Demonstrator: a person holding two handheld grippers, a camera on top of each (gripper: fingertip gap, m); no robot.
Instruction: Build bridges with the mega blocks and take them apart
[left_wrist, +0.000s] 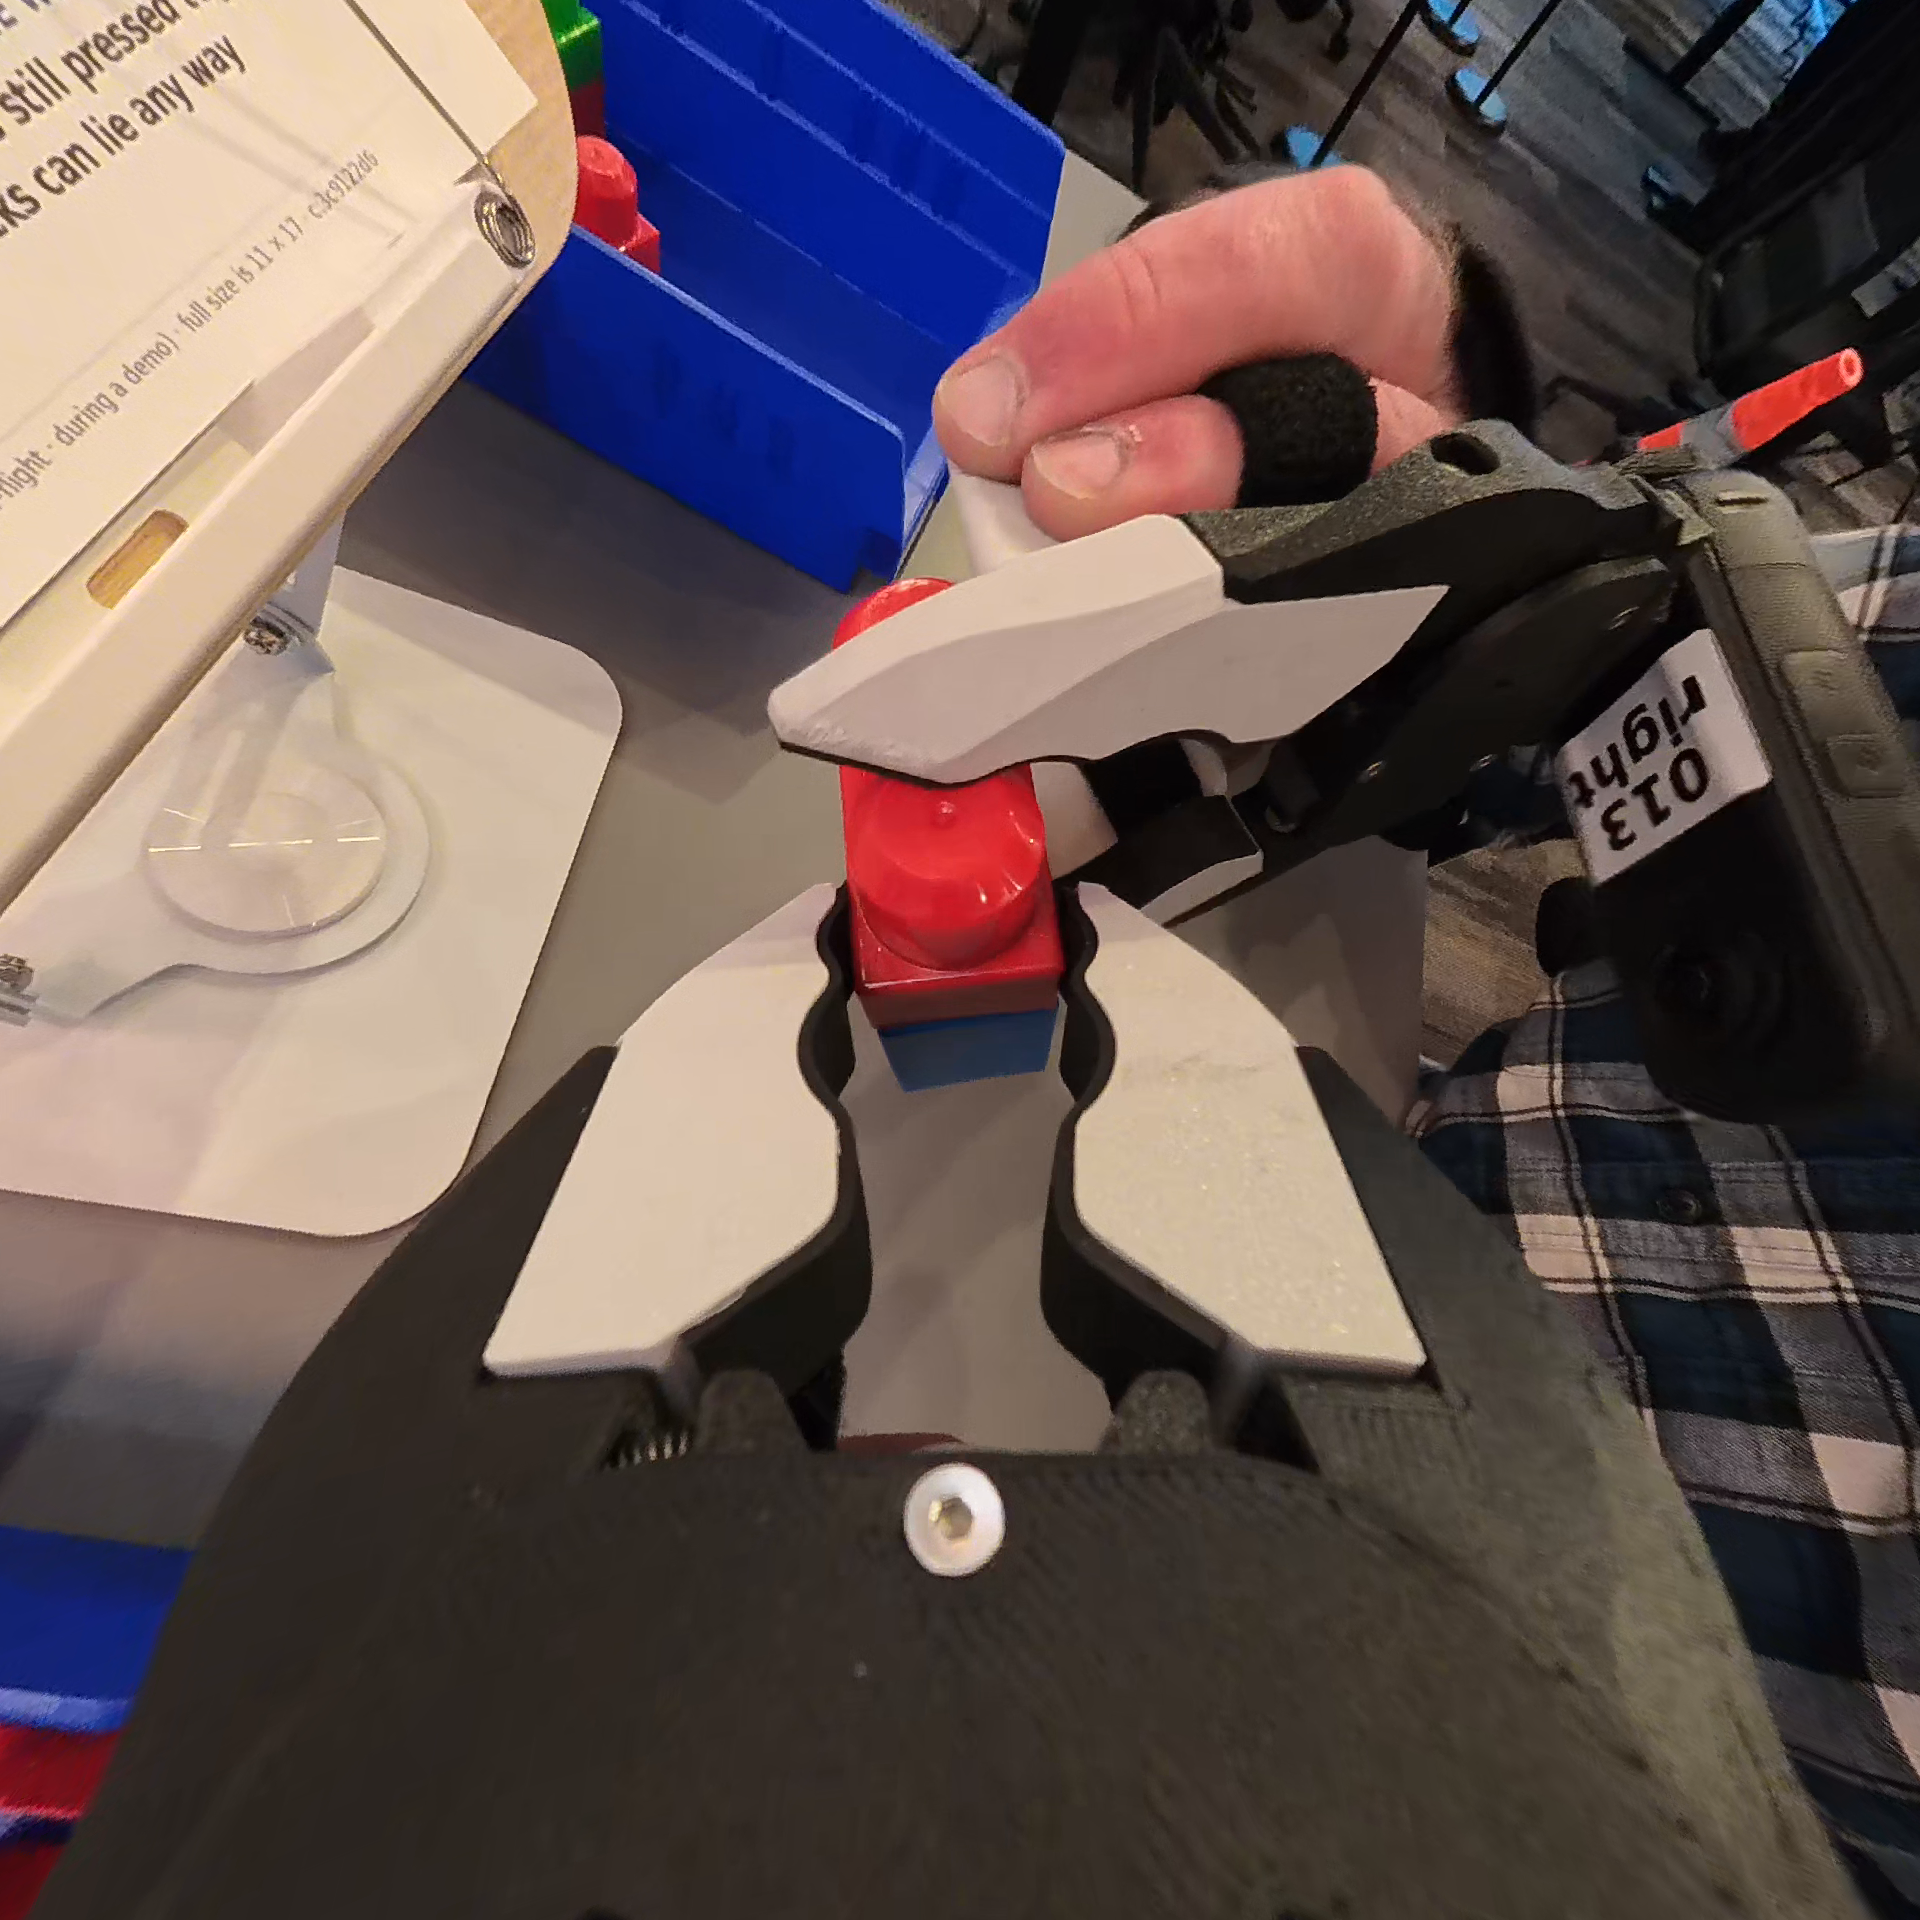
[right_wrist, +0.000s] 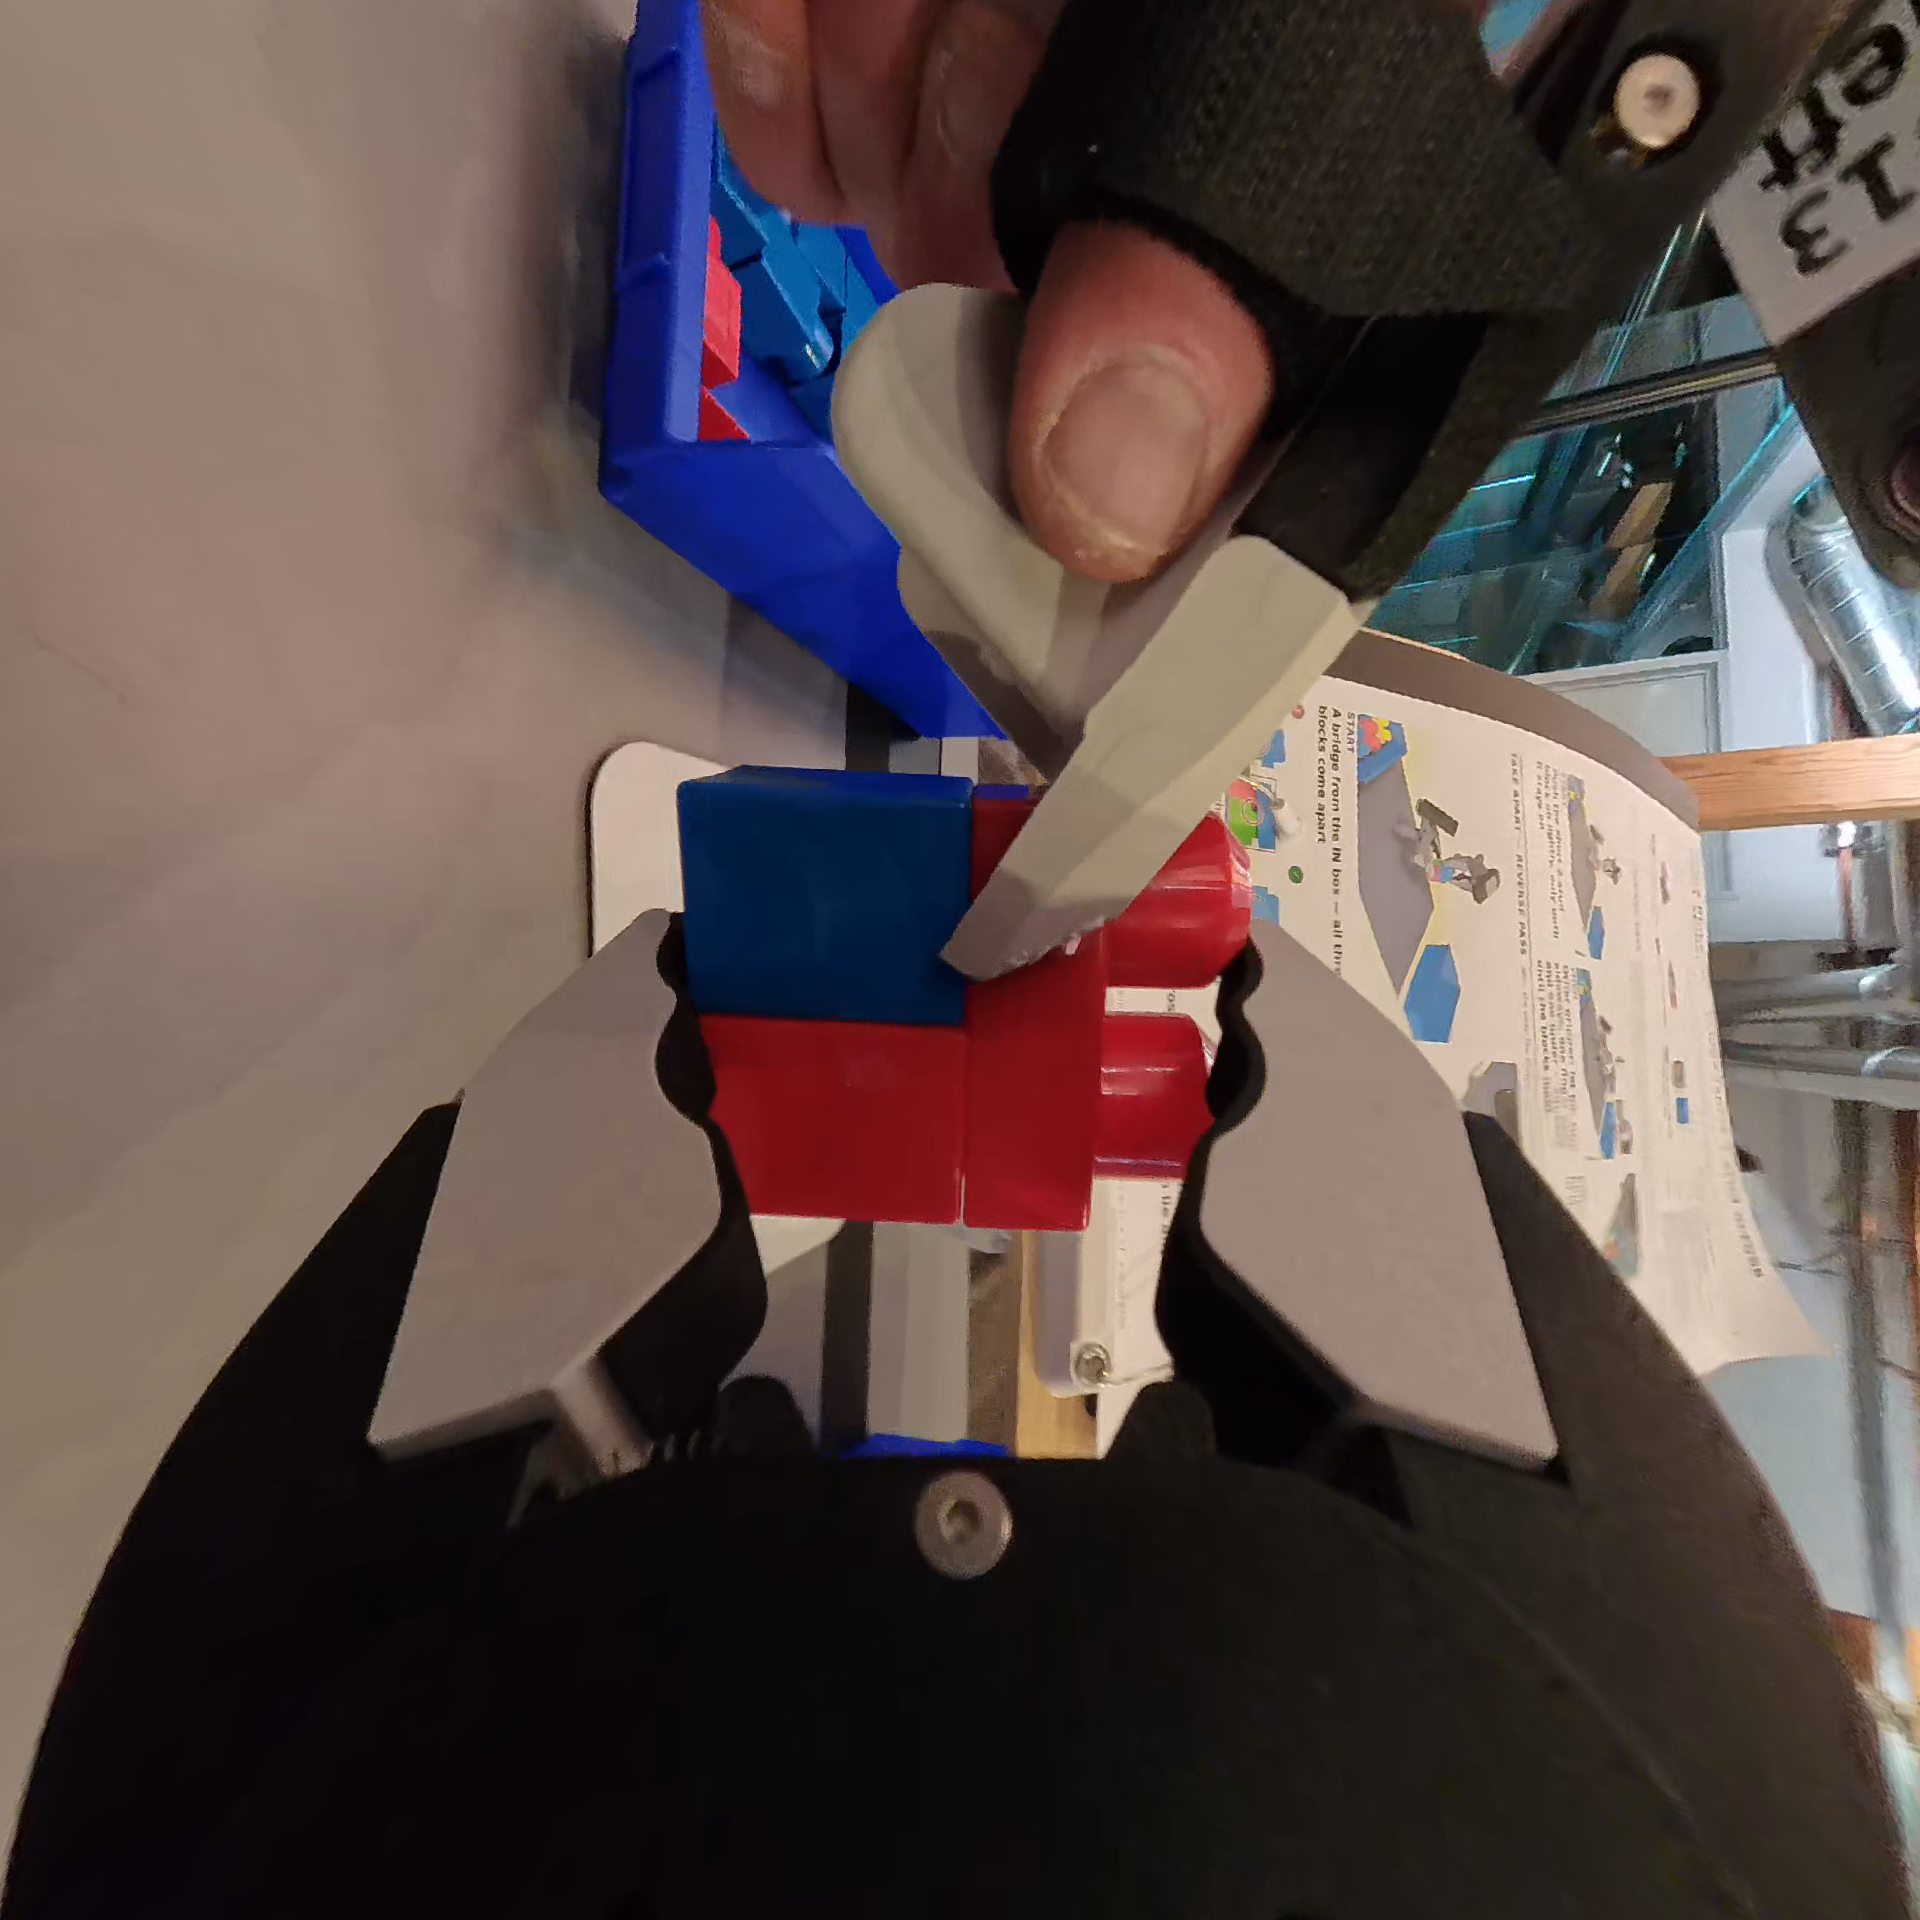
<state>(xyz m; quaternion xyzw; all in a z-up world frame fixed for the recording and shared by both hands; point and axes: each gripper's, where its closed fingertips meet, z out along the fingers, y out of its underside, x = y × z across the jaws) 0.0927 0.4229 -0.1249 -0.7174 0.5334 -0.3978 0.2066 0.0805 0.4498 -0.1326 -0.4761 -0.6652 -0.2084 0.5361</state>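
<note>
We've got the block stack (left_wrist: 951, 935) up off the grey table (left_wrist: 665, 810), pinched at its near end by the left gripper (left_wrist: 954, 966), pads pressed on both sides of the long red block, while the right gripper (right_wrist: 956, 997) comes across it, jaws closed top to bottom from the blue block (right_wrist: 826, 894) and a lower red block (right_wrist: 842, 1117) to the studs. It's a glossy red block with round studs, seated on those two, the blue bin (left_wrist: 790, 312) behind.
</note>
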